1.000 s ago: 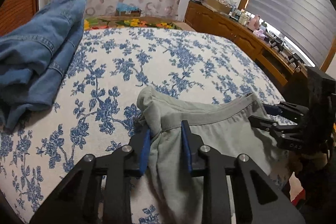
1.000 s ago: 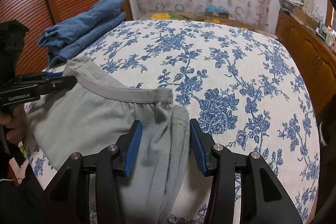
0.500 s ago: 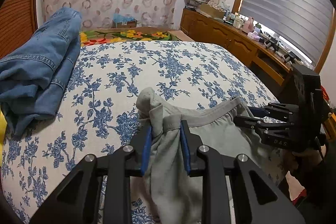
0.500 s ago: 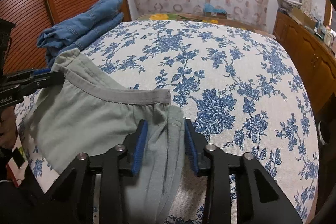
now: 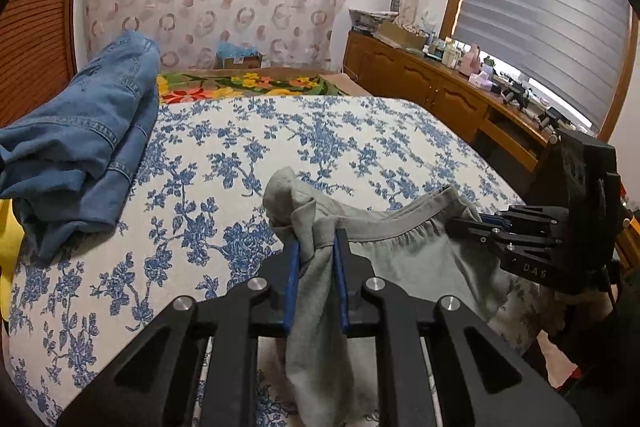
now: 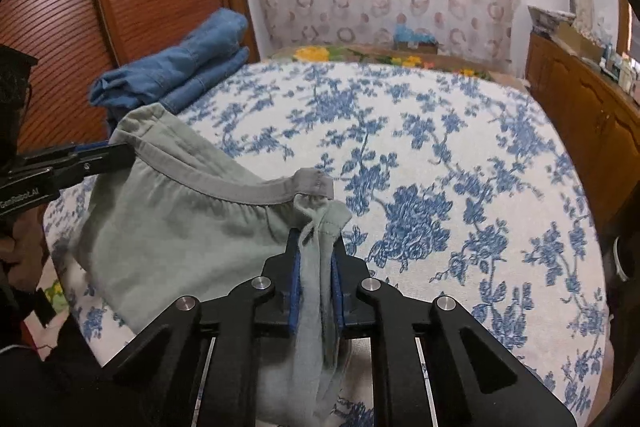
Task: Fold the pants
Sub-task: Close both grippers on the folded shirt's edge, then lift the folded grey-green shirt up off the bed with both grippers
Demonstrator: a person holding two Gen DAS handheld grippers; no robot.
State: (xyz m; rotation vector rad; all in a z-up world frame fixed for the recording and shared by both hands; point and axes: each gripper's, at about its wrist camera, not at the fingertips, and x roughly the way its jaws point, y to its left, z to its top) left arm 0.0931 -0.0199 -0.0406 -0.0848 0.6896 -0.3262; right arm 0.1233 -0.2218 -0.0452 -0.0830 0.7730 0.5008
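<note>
So the soft grey-green cotton pants with the darker elastic waistband (image 6: pixel 172 227) are at the near edge of the bed with the blue-flowered white cover (image 6: pixel 460 155), and folding has barely started. The left tool (image 5: pixel 316 247) is closing on a bunched corner of the waistband, cloth already pinched between its blue pads. The right tool (image 6: pixel 314 251) is doing the same at the other waistband corner, jaws closing with fabric squeezed between them. The waistband stretches between the two, raised off the bed cover. Nothing looks folded yet; I'd say every actual fold is left to do. A crumpled blue denim garment (image 5: pixel 84 131) sits further up the bed, well apart from the pants.
</note>
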